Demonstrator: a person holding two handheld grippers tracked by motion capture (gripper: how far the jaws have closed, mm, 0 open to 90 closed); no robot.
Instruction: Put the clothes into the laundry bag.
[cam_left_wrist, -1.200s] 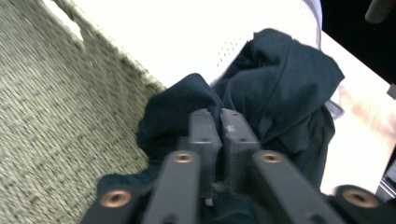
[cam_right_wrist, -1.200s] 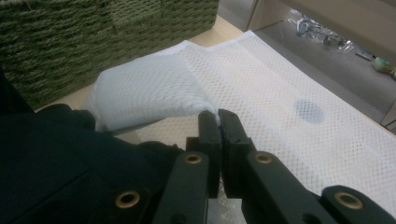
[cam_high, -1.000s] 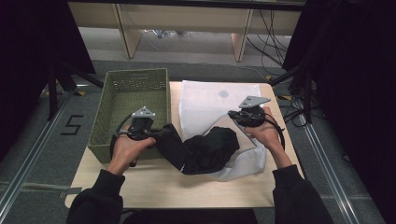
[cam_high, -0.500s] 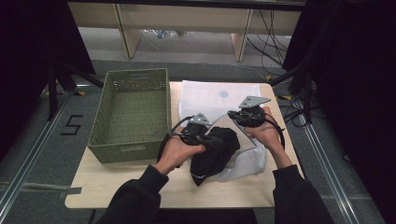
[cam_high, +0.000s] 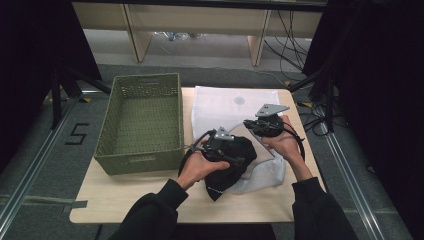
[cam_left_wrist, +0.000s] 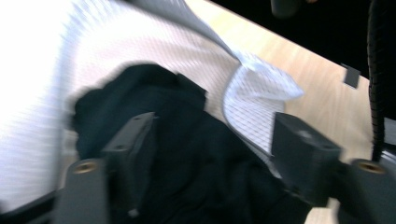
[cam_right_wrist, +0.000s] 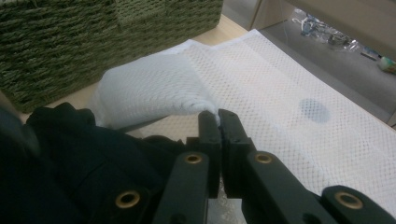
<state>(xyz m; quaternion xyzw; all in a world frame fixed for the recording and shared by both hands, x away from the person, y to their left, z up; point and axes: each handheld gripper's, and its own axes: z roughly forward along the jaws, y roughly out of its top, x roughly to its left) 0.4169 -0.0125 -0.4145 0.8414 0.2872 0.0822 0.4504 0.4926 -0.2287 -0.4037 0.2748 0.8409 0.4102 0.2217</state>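
A black garment (cam_high: 227, 175) lies bunched at the mouth of a white mesh bag (cam_high: 235, 102) on the table. My left gripper (cam_high: 239, 159) hovers over the garment; its jaws have just been opening. In the left gripper view the left gripper (cam_left_wrist: 215, 126) stands open, with the dark garment (cam_left_wrist: 187, 177) under and between the jaws and no pad pressing on it. My right gripper (cam_high: 250, 124) is shut on the bag's edge. In the right gripper view the right gripper (cam_right_wrist: 217, 114) pinches the lifted mesh bag (cam_right_wrist: 154, 88) beside the garment (cam_right_wrist: 70, 154).
A green woven basket (cam_high: 140, 160) stands on the left half of the wooden table (cam_high: 130, 200), close to the bag; its wall (cam_right_wrist: 70, 37) rises just behind the garment. Cables trail from both grippers. Black curtains flank the table.
My left hand has carried the black garment rightward from beside the basket to the bag's mouth, and its jaws have opened. The right gripper has kept still on the mesh.
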